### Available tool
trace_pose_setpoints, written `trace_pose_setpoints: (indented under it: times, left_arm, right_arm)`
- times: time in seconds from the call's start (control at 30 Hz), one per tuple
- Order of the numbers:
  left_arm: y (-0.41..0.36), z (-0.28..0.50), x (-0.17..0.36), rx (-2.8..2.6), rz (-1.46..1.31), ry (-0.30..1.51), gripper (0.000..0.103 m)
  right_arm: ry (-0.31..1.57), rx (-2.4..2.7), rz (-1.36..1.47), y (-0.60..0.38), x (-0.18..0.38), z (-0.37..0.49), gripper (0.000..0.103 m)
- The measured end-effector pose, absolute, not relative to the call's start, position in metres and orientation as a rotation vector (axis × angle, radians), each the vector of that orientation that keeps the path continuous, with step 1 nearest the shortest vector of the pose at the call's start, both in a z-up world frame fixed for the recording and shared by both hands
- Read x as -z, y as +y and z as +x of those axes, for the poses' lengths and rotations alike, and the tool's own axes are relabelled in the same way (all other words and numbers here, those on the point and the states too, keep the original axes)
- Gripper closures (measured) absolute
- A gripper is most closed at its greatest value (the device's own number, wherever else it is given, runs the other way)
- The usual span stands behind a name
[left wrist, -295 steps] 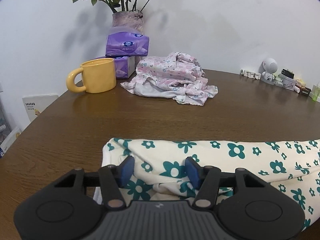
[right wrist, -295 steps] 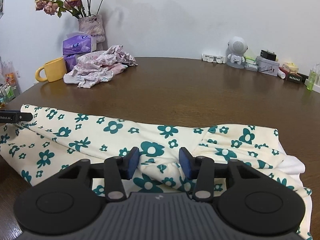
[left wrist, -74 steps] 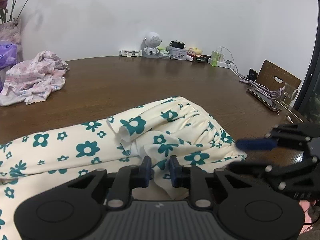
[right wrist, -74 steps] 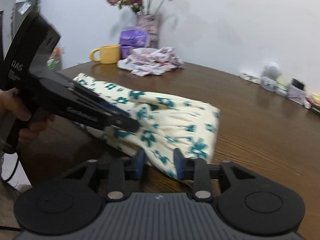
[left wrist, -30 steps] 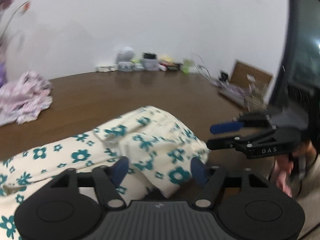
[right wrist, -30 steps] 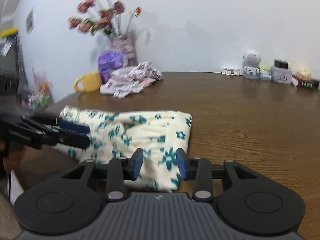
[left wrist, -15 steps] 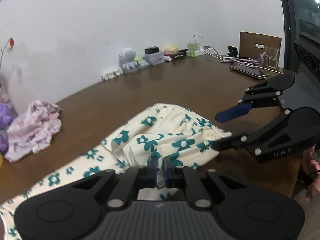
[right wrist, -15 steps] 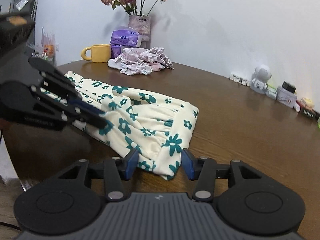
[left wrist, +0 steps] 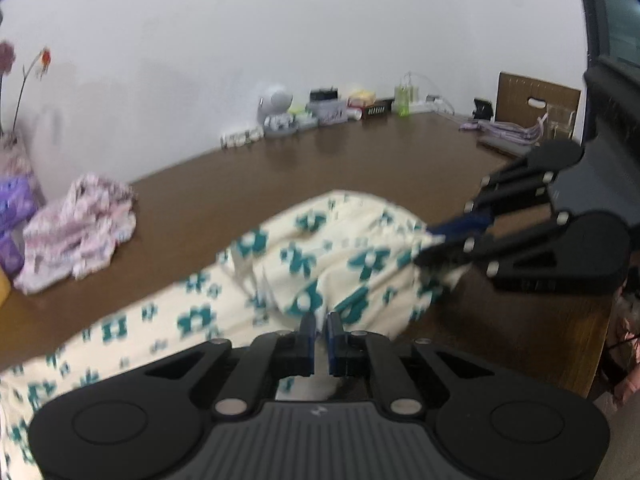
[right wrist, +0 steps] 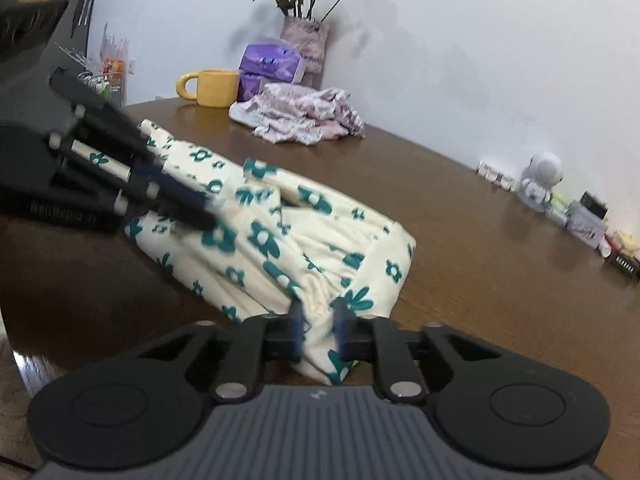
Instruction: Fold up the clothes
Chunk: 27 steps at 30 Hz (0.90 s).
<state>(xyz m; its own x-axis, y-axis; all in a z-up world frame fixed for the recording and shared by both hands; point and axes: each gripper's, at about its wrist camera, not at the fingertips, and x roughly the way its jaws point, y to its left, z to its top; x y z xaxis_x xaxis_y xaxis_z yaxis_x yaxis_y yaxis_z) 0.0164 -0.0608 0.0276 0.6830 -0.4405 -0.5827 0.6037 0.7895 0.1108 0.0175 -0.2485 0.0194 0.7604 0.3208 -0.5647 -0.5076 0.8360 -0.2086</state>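
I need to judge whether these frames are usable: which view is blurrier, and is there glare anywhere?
Left wrist view: motion blur smears the floral garment and the pink clothes pile; the left gripper stays sharper. Right wrist view: milder blur, worst on the other gripper at the left edge; soft sheen on the table; fisheye bending in both.

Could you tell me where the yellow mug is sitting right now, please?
In the right wrist view the yellow mug stands at the table's far left end, beside the purple tissue packs and left of the pink crumpled garment.
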Motion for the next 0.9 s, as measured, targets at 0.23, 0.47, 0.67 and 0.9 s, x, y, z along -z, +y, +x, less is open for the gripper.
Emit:
trace_pose_setpoints:
  times: [0.23,0.47,0.67,0.9]
  left_arm:
    - [-0.063,0.008,-0.039,0.633,0.338,0.480,0.043]
    - [-0.103,0.021,-0.023,0.650,0.537,0.522,0.075]
    - [-0.098,0.019,-0.028,0.656,0.533,0.486,0.090]
    - [-0.093,0.016,-0.028,0.643,0.534,0.465,0.090]
  right_arm:
    - [0.529,-0.437,-0.447,-0.237,-0.007,0.014,0.094]
    - [0.502,-0.411,-0.461,-0.235,-0.004,0.009,0.092]
    - [0.503,-0.433,-0.398,-0.250,-0.013,0.003,0.078]
    - [0.504,-0.463,-0.460,-0.246,-0.015,0.001,0.078]
